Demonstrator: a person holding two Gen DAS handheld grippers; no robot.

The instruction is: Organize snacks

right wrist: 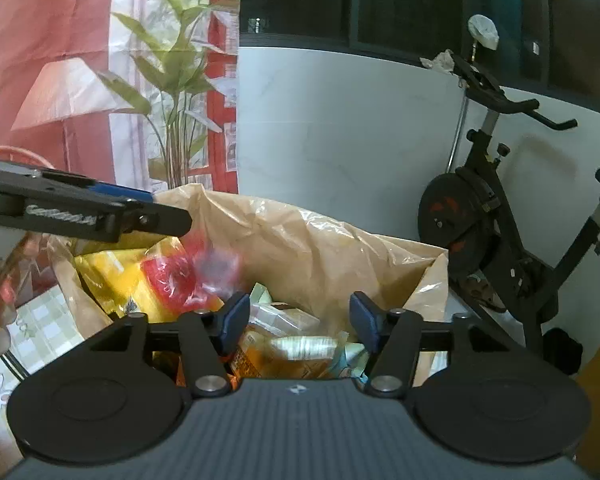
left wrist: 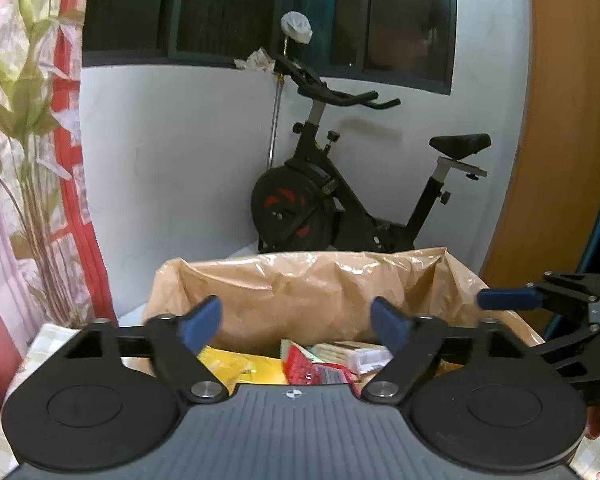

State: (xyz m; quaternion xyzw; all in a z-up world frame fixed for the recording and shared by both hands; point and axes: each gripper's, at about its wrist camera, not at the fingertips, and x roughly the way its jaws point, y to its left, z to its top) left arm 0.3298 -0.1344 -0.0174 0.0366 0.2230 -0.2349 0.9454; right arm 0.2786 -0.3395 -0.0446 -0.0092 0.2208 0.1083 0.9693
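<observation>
A box lined with a tan plastic bag [left wrist: 300, 280] holds several snack packs: a yellow bag [left wrist: 240, 366], a red packet [left wrist: 316, 370] and a pale wrapped pack [left wrist: 356, 354]. My left gripper [left wrist: 298, 324] is open and empty above the box's near edge. My right gripper [right wrist: 298, 320] is open and empty over the same lined box [right wrist: 320, 252], above an orange pack [right wrist: 268, 360] and a pale wrapped snack [right wrist: 304, 346]. A red packet [right wrist: 180, 276] lies on a yellow bag [right wrist: 116, 276]. The right gripper shows in the left wrist view [left wrist: 512, 298], the left gripper in the right wrist view [right wrist: 132, 208].
The box stands on a table with a checked green cloth [right wrist: 40, 320]. Behind it are a white wall, a dark window, a black exercise bike [left wrist: 340, 200], a leafy plant [left wrist: 32, 140] with a red curtain at left, and an orange panel [left wrist: 560, 120] at right.
</observation>
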